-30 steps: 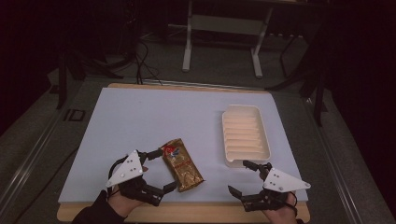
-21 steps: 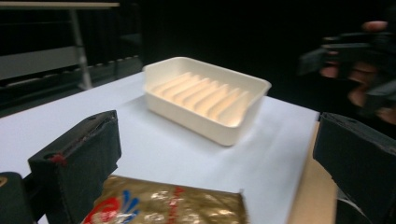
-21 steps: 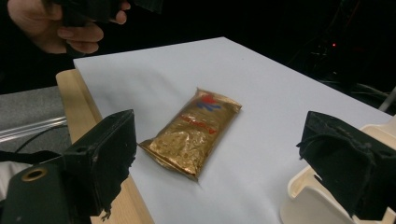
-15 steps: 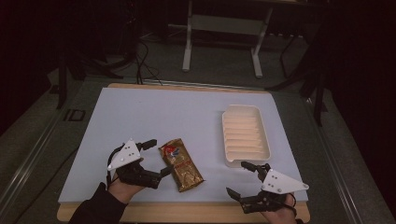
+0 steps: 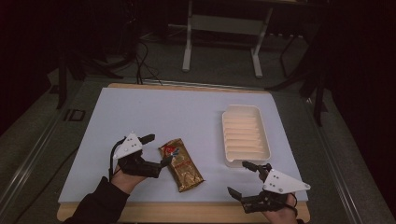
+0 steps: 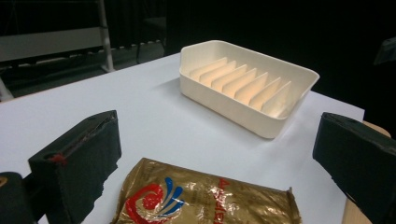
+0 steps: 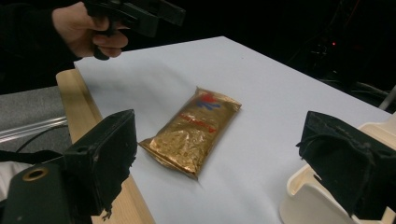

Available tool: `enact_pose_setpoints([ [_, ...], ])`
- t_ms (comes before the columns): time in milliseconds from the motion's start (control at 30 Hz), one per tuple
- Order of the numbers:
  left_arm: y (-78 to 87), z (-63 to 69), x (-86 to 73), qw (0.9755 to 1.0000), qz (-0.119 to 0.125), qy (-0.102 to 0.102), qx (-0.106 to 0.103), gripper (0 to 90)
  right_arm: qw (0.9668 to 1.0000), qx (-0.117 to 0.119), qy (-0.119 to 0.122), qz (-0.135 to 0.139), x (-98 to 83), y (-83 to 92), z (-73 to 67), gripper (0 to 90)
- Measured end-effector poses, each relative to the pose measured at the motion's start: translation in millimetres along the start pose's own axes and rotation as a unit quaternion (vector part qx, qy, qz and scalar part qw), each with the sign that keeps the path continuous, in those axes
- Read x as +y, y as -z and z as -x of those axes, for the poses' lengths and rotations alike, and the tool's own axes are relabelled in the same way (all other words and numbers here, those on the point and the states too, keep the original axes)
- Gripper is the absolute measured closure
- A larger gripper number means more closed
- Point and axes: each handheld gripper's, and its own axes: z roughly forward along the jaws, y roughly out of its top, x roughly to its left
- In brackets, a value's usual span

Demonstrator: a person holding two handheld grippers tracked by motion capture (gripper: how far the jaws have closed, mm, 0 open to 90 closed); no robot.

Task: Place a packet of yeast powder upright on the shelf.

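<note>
Here a gold packet [image 5: 181, 164] lies flat on the white tabletop [image 5: 177, 112]. Just left of the packet, the left tongs [image 5: 157, 149] gape wide, empty. Right of the packet, nearer the white ribbed tray [image 5: 244, 136], the right tongs [image 5: 243, 178] also gape wide, empty.

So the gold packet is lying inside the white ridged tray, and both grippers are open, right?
Not quite. The gold packet lies on the table's white surface, apart from the white ridged tray, as the high view shows. The left gripper and right gripper are indeed open.
</note>
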Motion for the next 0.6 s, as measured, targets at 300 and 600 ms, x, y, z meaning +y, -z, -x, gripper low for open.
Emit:
enact_pose_setpoints([
  [300,-13.2,-14.5,-6.6,0.9993,-0.03,0.012,0.017,2.0,1.0,-0.003,0.0,-0.001,-0.6,1.2,1.3,12.4],
  [600,-25.5,-27.9,-12.4,0.9986,-0.041,0.024,0.023,4.0,1.0,-0.005,0.001,0.0,-0.3,1.7,0.8,12.7],
])
